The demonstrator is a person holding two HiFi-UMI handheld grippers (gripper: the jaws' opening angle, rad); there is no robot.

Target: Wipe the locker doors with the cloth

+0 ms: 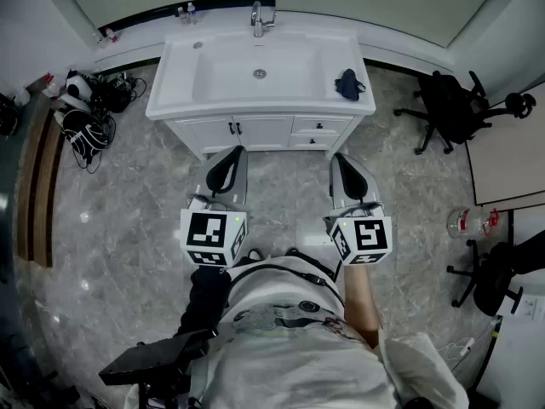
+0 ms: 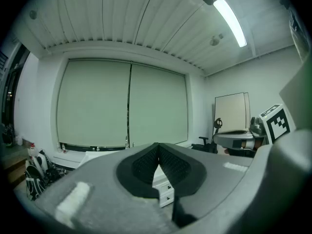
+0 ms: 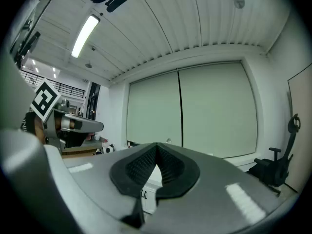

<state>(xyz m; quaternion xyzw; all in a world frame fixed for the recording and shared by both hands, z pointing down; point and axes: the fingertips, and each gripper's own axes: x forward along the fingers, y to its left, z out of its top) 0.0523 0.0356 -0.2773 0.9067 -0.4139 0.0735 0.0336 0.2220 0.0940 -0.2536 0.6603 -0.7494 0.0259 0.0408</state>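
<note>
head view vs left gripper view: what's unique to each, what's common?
Head view only: the dark cloth on the right end of the sink counter, the sink's basin, the grey floor and the person's torso.

Left gripper view only: the ceiling light, the slatted ceiling, and a direct look at the left gripper, shut with nothing between its pads.

Both: the vanity cabinet, the office chair, the bags on the floor and the right gripper.

White sink surface [image 1: 174, 96], dark cloth [image 1: 349, 84] lying at its right end, grey marbled floor [image 1: 128, 228] carrying the cabinet [image 1: 255, 131], bags [image 1: 85, 113] lying at left, black chair [image 1: 451, 109] standing at right, bottle [image 1: 467, 222] sitting near it
</note>
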